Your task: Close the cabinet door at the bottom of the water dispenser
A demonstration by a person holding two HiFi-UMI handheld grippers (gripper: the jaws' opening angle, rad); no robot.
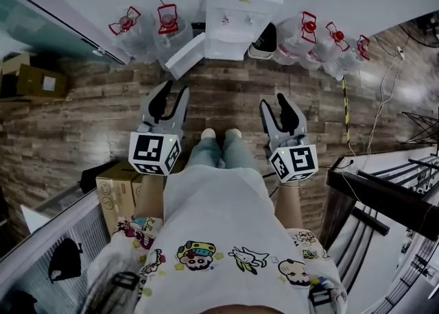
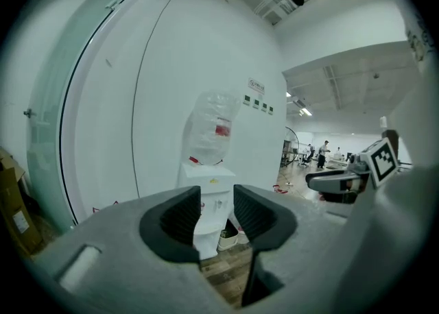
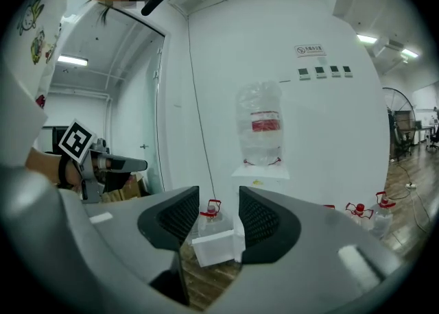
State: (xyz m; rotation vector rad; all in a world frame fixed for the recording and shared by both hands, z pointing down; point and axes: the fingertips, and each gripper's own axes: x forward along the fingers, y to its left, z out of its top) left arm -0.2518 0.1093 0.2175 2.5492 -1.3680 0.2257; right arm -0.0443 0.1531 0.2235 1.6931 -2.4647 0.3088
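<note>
The white water dispenser [image 1: 241, 5] stands against the far wall with an inverted clear bottle [image 3: 260, 127] on top. Its bottom cabinet door [image 1: 185, 55] hangs open, swung out to the left over the wood floor. Both grippers are held level in front of the person, well short of the dispenser. My left gripper [image 1: 173, 90] is open with nothing between its jaws; the dispenser [image 2: 208, 177] shows through the gap. My right gripper [image 1: 274, 102] is open wide and empty, and the open door [image 3: 216, 247] shows between its jaws.
Several empty water bottles with red handles stand left [image 1: 147, 28] and right [image 1: 322, 40] of the dispenser. A pair of shoes [image 1: 263, 42] sits by its right side. Cardboard boxes lie at the left wall [image 1: 34, 81] and beside the person [image 1: 118, 192]. A black rack [image 1: 384, 196] is at right.
</note>
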